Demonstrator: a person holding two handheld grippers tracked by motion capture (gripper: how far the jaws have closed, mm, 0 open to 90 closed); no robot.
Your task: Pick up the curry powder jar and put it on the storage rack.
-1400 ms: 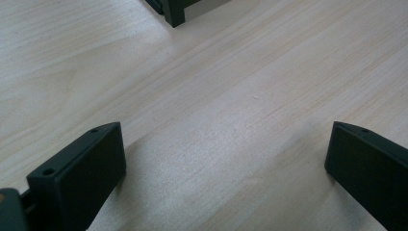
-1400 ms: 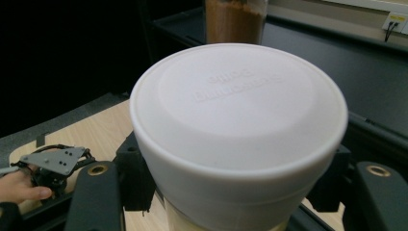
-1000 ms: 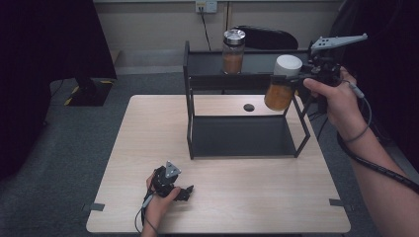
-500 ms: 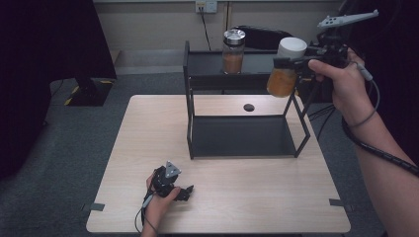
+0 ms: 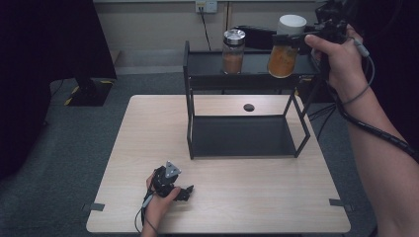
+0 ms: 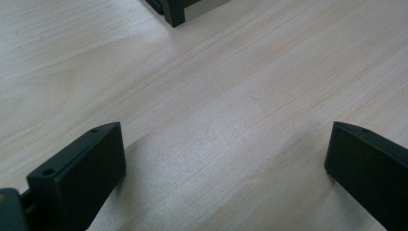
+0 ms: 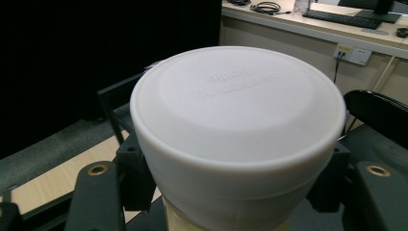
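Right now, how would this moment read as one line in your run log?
right hand-held gripper: shut on white-lidded jar, held above shelf top | left hand-held gripper: open on table, idle | silver-lidded jar: on black shelf

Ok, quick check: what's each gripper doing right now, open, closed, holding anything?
Left gripper: open, nothing between its fingers, resting low on the wooden table.
Right gripper: shut on the white-lidded spice jar, held up by the black shelf rack.

Right tool [image 5: 302, 39] top cut off by frame edge, jar [image 7: 238, 139] base out of frame
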